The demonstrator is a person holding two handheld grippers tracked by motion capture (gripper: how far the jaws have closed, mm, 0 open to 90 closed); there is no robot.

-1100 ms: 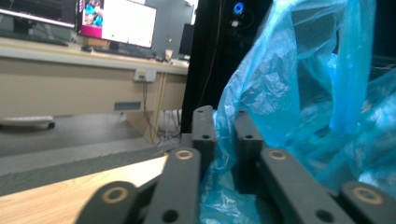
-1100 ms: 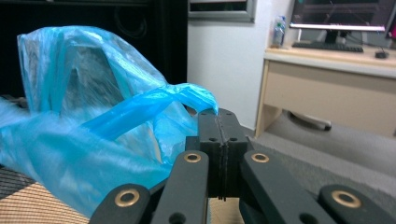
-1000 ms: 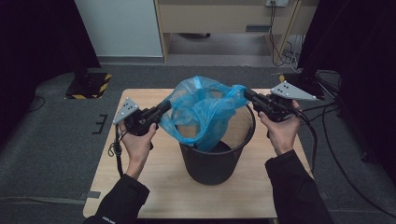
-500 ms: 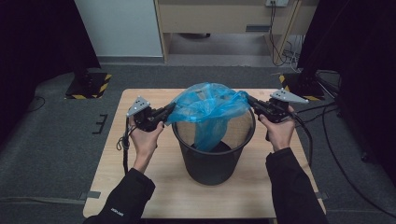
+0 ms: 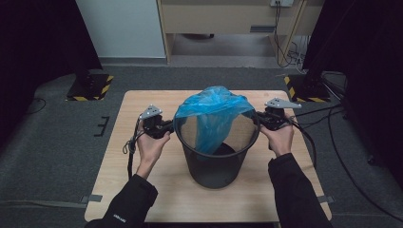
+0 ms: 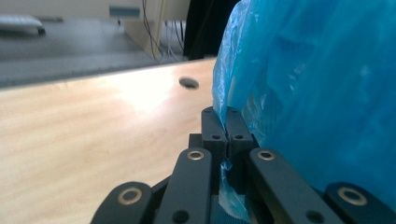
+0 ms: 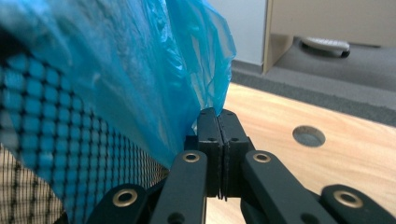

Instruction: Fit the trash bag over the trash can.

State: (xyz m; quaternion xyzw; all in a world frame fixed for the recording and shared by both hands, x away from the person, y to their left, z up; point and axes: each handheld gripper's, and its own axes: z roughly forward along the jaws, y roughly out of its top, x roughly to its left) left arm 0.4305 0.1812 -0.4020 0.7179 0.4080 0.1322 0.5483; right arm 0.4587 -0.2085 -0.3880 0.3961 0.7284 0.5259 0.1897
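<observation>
Nearby, blue bag [image 5: 214, 114] over mesh bin [image 5: 216, 161], wooden table [image 5: 142, 185], trailing cables [image 5: 328, 137]

The high view looks forward and down on the worktop [image 5: 142, 161], while both tool views sit close against the blue bag [image 5: 214, 114] they share.

The high view is dim at the edges, with black curtains swallowing both sides, while overhead light brightens the table [image 5: 142, 180] and the pale wall behind. Soft shadows fall beneath the bin [image 5: 214, 166]. In the left gripper view, glare washes out a patch of tabletop, and the background is soft. The bag [image 7: 116, 70] glows translucent blue in both gripper views, slightly blurred up close.
</observation>
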